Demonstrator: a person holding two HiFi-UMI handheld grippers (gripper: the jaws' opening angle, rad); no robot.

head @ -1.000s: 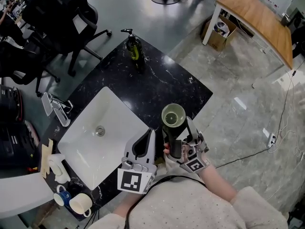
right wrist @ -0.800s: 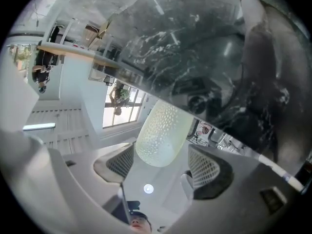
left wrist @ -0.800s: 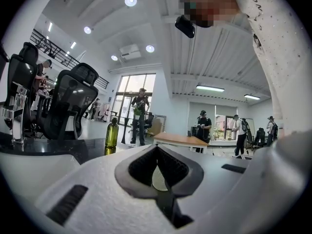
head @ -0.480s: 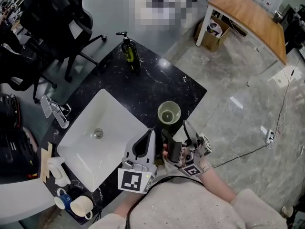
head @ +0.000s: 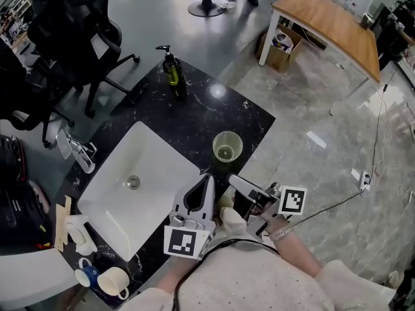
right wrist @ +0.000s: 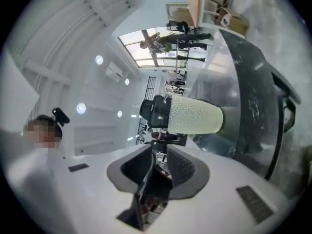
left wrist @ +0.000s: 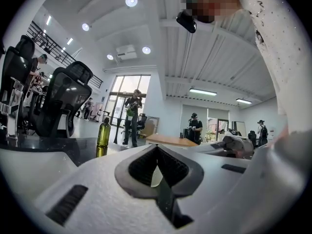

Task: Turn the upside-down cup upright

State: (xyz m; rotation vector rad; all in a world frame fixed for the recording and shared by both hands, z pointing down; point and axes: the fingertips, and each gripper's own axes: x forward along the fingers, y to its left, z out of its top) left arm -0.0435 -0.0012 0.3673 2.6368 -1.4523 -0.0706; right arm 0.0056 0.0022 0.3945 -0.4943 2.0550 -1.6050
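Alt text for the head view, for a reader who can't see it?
A pale green cup stands upright, mouth up, on a black counter beside a white sink. Just short of it, the right hand-held gripper is closing its jaws on nothing; the left hand-held gripper is shut alongside.

Grey marble floor; wooden table top right; black office chairs left.

Cup: one, pale green, tapered towards the base, outer wall covered in fine raised dots. Stands upright with its mouth open upward, the inner bottom visible from above. It rests on the black marbled desk near the right edge, just beside a corner of the white sink.
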